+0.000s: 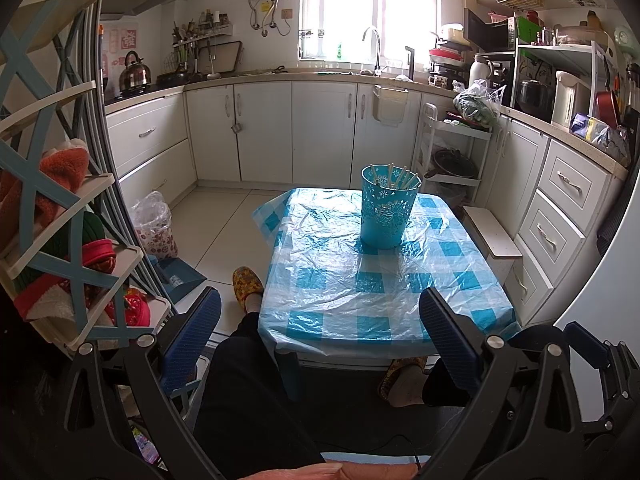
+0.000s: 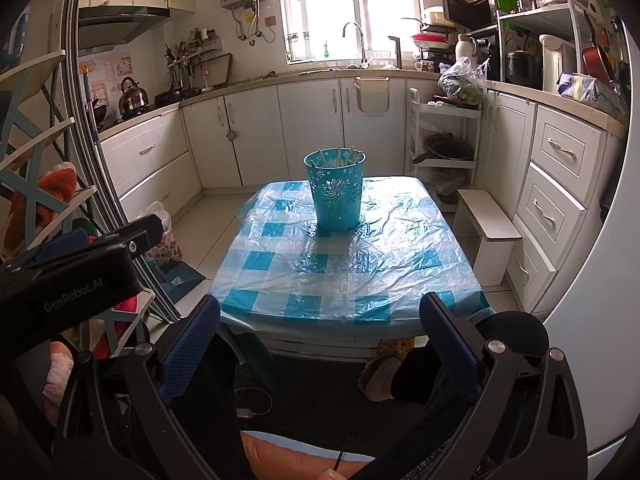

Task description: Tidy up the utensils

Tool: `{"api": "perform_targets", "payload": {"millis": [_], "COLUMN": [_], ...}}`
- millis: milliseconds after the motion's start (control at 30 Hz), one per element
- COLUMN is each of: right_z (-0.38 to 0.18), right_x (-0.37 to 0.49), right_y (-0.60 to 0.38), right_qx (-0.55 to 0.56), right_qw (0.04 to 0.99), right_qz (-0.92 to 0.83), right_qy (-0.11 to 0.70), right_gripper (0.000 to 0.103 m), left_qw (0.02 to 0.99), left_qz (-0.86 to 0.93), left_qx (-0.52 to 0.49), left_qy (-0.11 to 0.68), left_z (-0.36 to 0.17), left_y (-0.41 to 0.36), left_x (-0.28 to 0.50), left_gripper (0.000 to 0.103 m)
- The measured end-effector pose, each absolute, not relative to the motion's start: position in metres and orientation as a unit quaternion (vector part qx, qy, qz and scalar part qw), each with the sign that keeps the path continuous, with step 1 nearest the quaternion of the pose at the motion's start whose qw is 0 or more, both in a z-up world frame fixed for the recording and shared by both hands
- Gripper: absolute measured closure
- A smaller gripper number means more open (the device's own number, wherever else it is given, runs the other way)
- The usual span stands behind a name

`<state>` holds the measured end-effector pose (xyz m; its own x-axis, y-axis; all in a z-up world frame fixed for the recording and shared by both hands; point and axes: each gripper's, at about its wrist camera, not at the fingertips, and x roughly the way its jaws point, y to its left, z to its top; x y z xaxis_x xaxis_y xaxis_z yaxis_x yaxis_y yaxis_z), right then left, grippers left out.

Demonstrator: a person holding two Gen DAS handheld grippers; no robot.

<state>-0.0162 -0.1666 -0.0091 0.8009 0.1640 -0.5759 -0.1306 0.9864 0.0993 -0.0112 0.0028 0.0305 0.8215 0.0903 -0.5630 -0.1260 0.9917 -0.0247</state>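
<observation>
A turquoise perforated holder [image 1: 386, 208] [image 2: 335, 189] stands upright on the far half of a small table [image 1: 328, 280] [image 2: 280, 276] covered with a blue-and-white checked plastic cloth. Several pale chopsticks [image 1: 396, 178] [image 2: 340, 155] stick out of its top. My left gripper [image 1: 320, 308] is open, held back from the table's near edge with nothing between its blue fingers [image 1: 200, 320]. My right gripper [image 2: 320, 316] is open too, also short of the near edge and empty. The left gripper's black body [image 2: 76, 264] shows at the left of the right wrist view.
A person's dark-trousered legs [image 1: 248, 392] and patterned slippers [image 1: 246, 282] are at the table's near side. A white stool [image 2: 490, 232] stands right of the table, a shelf rack [image 1: 68, 240] at left, a bagged bin [image 1: 154, 226] on the floor. White cabinets [image 1: 280, 132] ring the room.
</observation>
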Motion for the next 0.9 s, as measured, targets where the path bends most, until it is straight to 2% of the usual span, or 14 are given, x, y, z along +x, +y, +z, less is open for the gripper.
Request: {"api": "perform_targets", "payload": {"millis": [500, 767, 900], "right_z": [-0.008, -0.024, -0.042], "right_x": [-0.016, 0.001, 0.031], "right_y": [-0.165, -0.160, -0.162], "right_qx": [0.027, -0.020, -0.048], "right_qw": [0.949, 0.955, 0.951], "right_qz": [0.076, 0.058, 0.043], "right_qy": [0.305, 0.290, 0.304], "right_gripper": [0.007, 0.008, 0.007], "left_qw": [0.960, 0.943, 0.942], "left_qz": [0.063, 0.054, 0.071], "left_qx": [-0.033, -0.034, -0.035], "left_qy": [0.271, 0.326, 0.325], "left_z": [0.034, 0.009, 0.000], "left_y": [0.003, 0.004, 0.008], "left_x": [-0.019, 0.026, 0.049], "left_gripper": [0.008, 0.008, 0.008]}}
